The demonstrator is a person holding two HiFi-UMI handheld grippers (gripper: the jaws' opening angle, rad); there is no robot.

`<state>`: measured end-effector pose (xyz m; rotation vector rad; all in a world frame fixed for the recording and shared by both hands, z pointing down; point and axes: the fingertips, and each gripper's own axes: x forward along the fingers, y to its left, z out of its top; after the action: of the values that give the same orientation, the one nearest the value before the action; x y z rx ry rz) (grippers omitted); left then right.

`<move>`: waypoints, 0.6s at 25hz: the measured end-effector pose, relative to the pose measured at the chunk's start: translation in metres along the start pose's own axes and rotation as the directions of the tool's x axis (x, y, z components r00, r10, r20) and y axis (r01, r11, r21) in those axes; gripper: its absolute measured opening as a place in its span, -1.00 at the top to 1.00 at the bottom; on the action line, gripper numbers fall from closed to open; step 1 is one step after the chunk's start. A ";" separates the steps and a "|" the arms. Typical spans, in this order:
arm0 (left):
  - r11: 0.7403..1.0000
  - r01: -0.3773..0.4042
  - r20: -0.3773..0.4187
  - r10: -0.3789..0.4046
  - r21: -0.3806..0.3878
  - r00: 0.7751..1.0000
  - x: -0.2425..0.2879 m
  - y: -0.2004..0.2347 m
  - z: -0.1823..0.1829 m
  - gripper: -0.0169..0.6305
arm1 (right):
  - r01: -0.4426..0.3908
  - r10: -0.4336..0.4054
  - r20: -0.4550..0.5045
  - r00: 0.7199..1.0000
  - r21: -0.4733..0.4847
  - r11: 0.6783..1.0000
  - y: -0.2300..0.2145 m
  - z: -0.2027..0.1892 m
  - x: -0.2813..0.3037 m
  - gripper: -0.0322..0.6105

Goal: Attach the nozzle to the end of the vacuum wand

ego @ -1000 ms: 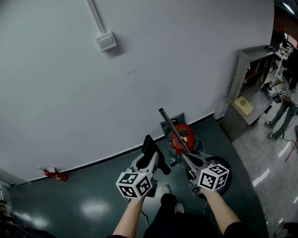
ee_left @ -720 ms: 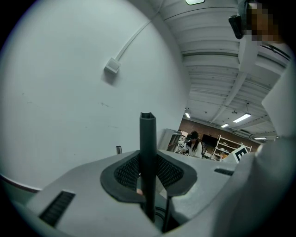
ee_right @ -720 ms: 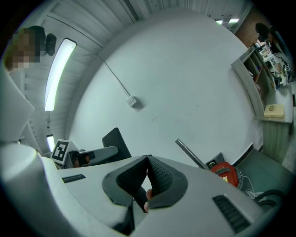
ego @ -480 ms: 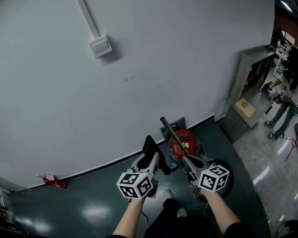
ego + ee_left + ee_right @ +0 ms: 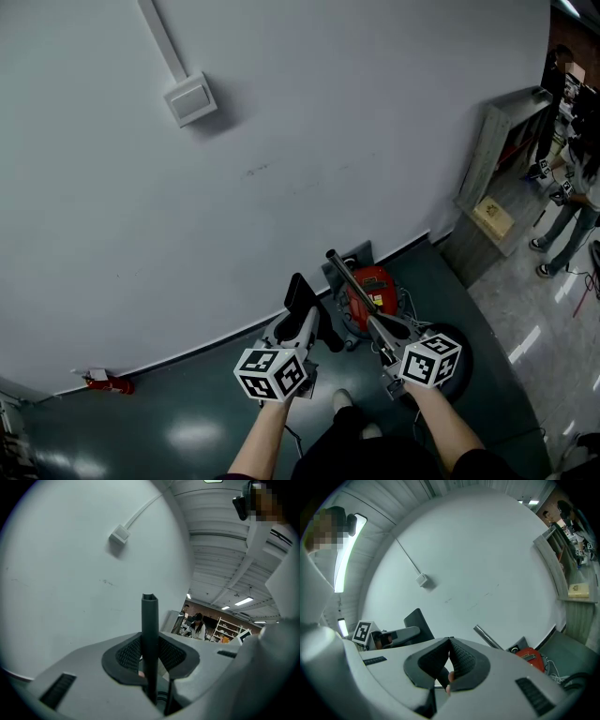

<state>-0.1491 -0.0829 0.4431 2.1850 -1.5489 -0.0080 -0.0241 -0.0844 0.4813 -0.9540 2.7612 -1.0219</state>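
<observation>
A flat black nozzle (image 5: 302, 298) stands upright out of my left gripper (image 5: 305, 325), which is shut on its lower part. In the left gripper view the nozzle (image 5: 150, 625) rises between the ribbed pads of my left gripper (image 5: 150, 660). My right gripper (image 5: 382, 330) is shut, pads meeting, with nothing seen between them. The metal vacuum wand (image 5: 345, 277) slants up from the red vacuum cleaner (image 5: 372, 286) toward the wall, and its lower part is hidden behind the right gripper. In the right gripper view the wand (image 5: 486, 638) lies beyond the right gripper (image 5: 450, 652).
The white wall is close ahead, with a box and conduit (image 5: 190, 98) on it. A grey shelf unit (image 5: 497, 187) and people (image 5: 567, 183) are at the right. A black round thing (image 5: 448, 370) lies under my right hand. A small red item (image 5: 103, 382) lies at the wall's foot on the left.
Both grippers have moved forward toward the wall and the vacuum cleaner, which now sit nearer in the head view. The left grip on the nozzle is unchanged and the right jaws stay shut.
</observation>
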 end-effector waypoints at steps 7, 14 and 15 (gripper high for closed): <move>1.000 0.016 -0.012 -0.017 -0.014 1.000 0.019 0.029 0.011 0.68 | 0.032 -0.032 -0.004 0.999 0.010 0.999 -0.009 0.003 0.031 0.85; 0.999 0.034 -0.016 -0.035 -0.030 0.999 0.039 0.057 0.023 0.68 | 0.067 -0.067 0.003 0.998 0.013 0.998 -0.016 0.012 0.056 0.85; 0.999 0.032 -0.017 -0.033 -0.036 0.999 0.042 0.061 0.023 0.68 | 0.071 -0.071 0.004 0.997 0.013 0.997 -0.018 0.013 0.059 0.85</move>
<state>-0.1941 -0.1448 0.4553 2.1761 -1.4921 -0.0262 -0.0587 -0.1358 0.4913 -1.0587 2.7320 -1.0440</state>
